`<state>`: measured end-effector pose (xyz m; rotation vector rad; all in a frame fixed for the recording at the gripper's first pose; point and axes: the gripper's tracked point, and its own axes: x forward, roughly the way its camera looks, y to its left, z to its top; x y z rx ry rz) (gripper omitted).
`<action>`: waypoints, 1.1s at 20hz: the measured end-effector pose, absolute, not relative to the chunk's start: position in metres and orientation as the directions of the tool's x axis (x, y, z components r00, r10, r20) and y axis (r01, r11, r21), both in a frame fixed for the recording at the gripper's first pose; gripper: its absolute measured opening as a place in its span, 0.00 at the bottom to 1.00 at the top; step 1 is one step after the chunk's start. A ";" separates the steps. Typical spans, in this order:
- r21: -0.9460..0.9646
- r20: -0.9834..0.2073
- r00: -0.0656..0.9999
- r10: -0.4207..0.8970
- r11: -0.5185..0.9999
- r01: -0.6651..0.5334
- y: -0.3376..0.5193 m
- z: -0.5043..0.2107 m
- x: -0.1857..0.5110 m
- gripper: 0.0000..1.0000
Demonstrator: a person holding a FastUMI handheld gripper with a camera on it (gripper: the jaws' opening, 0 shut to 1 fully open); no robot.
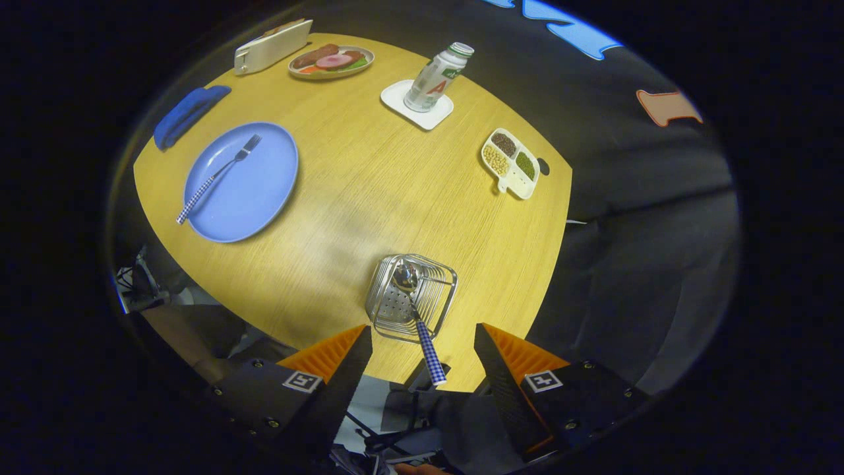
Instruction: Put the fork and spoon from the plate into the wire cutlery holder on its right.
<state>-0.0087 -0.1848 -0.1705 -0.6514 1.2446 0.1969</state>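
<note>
A folded blue cloth (190, 113) lies at the table's far left edge, about ten o'clock from the blue plate (264, 191). The fork (217, 177) rests on that plate, tines toward one o'clock and checked handle toward seven o'clock, its end reaching past the plate's rim. At twelve o'clock from the plate sits a white case (271, 46), and just at its three o'clock a small plate of food (331, 61). Further right, a bottle (438, 78) stands upright on a white coaster (417, 105). At about four o'clock from the bottle lies a white divided dish (510, 163) holding three kinds of beans or grains.

The wire cutlery holder (410, 297) stands on the wooden table (369, 178) near its close edge, well apart from the plate, at roughly four o'clock from it. The spoon (415, 310) is in the holder, bowl inside and checked handle leaning out toward six o'clock, past the table edge.

The gripper (422, 343) hangs above the holder, its fingers spread wide apart and holding nothing; the spoon's handle shows in the gap between them, touching neither.
</note>
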 end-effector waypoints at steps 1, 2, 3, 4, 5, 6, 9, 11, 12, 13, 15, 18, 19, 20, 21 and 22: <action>-0.351 -0.918 0.342 -0.200 0.810 -0.469 -0.181 -0.167 -0.010 0.96; -0.343 -0.918 0.348 -0.189 0.818 -0.461 -0.175 -0.165 -0.012 0.96; -0.339 -0.917 0.357 -0.180 0.824 -0.454 -0.171 -0.164 -0.013 0.96; -0.335 -0.915 0.364 -0.173 0.830 -0.447 -0.166 -0.161 -0.013 0.96; -0.332 -0.913 0.373 -0.166 0.835 -0.440 -0.162 -0.160 -0.014 0.96; -0.327 -0.912 0.379 -0.158 0.838 -0.437 -0.156 -0.158 -0.016 0.96; -0.313 -0.906 0.402 -0.130 0.846 -0.432 -0.133 -0.156 -0.019 0.96; -0.289 -0.903 0.419 -0.098 0.859 -0.422 -0.113 -0.156 -0.022 0.96; -0.284 -0.899 0.429 -0.087 0.861 -0.421 -0.105 -0.158 -0.023 0.96; -0.284 -0.897 0.435 -0.082 0.861 -0.423 -0.099 -0.158 -0.023 0.96; -0.270 -0.898 0.435 -0.067 0.864 -0.424 -0.083 -0.165 -0.027 0.96; -0.244 -0.901 0.432 -0.040 0.869 -0.430 -0.060 -0.175 -0.032 0.96; -0.234 -0.899 0.436 -0.028 0.874 -0.426 -0.053 -0.177 -0.032 0.96; -0.221 -0.899 0.437 -0.015 0.878 -0.425 -0.046 -0.179 -0.032 0.96; -0.209 -0.899 0.437 -0.003 0.881 -0.424 -0.039 -0.181 -0.033 0.96; -0.202 -0.900 0.437 0.006 0.880 -0.429 -0.034 -0.184 -0.034 0.96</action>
